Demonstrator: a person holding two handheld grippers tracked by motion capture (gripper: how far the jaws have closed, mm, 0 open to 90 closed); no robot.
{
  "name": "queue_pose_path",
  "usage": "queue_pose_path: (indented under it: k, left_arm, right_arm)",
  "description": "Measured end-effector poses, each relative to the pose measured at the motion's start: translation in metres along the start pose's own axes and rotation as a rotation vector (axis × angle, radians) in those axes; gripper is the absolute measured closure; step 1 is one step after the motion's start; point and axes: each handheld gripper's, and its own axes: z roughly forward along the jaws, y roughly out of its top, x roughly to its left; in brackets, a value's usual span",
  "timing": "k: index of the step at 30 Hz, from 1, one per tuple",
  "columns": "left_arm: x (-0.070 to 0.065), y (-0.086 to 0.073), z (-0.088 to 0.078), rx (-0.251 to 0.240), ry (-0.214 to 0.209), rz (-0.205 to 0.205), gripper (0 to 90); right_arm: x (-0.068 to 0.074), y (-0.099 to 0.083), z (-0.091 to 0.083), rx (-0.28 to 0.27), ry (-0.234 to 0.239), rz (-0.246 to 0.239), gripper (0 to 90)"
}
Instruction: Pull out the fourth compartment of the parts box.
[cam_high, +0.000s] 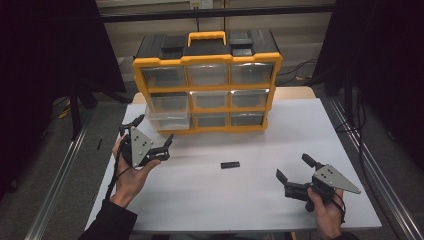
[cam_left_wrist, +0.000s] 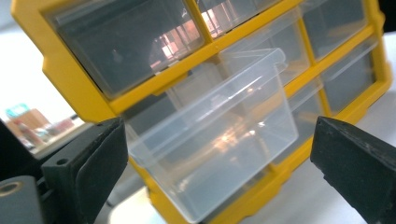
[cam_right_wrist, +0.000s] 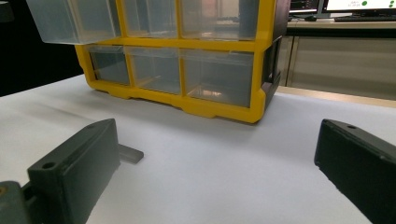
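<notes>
A yellow organiser (cam_high: 207, 60) with clear drawers and a black top stands at the back of the white table (cam_high: 250, 200). Its middle-left drawer (cam_high: 167, 120) is pulled out toward me. My left gripper (cam_high: 155, 128) is open just in front of that drawer, its jaws wide apart. In the left gripper view the clear drawer (cam_left_wrist: 219, 135) sits between the jaws of the left gripper (cam_left_wrist: 219, 154), and neither jaw touches it. My right gripper (cam_high: 293, 166) rests low at the front right, open and empty. A small black piece (cam_high: 230, 164) lies mid-table; it lies by the left jaw of the right gripper (cam_right_wrist: 219, 144).
The organiser's other drawers (cam_right_wrist: 217, 77) are pushed in. Dark curtains hang at both sides. Metal rails (cam_high: 65, 165) run along the floor to the left and right of the table. Monitors (cam_right_wrist: 355, 5) stand on a desk far behind.
</notes>
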Motion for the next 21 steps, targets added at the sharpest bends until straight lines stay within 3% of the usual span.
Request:
queue_pose_path:
  k: [2,6,7,8,9,10,13,18,20,21]
  left_arm:
    - [-0.001,-0.004,-0.001,0.013,-0.018,-0.069,4.2]
    - [-0.002,-0.01,-0.003,0.037,-0.02,-0.118,3.8]
    - [-0.002,-0.014,-0.004,0.034,-0.036,-0.15,3.5]
    - [-0.002,-0.014,-0.004,0.034,-0.036,-0.15,3.3]
    - [-0.002,-0.018,-0.006,0.03,-0.056,-0.204,2.7]
    - [-0.002,-0.018,-0.006,0.03,-0.056,-0.204,1.7]
    - [-0.002,-0.028,-0.01,0.024,-0.081,-0.253,1.4]
    - [0.0,-0.048,-0.014,0.051,-0.127,-0.425,1.9]
    - [0.002,-0.057,-0.015,0.076,-0.132,-0.523,2.7]
    - [0.002,-0.06,-0.015,0.089,-0.129,-0.514,2.7]
  right_arm:
    - [0.0,0.0,0.0,-0.001,-0.001,0.006,0.0]
    - [0.0,0.0,0.001,0.001,0.003,0.002,0.0]
    - [0.0,0.0,0.001,0.002,0.006,-0.004,0.0]
    - [0.0,0.0,0.0,0.003,0.01,-0.002,0.0]
    - [0.0,0.0,0.0,0.003,0.011,-0.003,0.0]
    - [0.0,0.0,0.0,0.003,0.011,-0.003,0.0]
    - [0.001,0.0,0.001,0.003,0.008,0.0,0.0]
    - [0.0,0.0,0.0,0.001,0.002,-0.001,0.0]
    - [0.0,0.0,0.0,0.004,-0.002,0.001,0.0]
    - [0.0,0.0,0.0,0.002,-0.002,0.001,0.0]
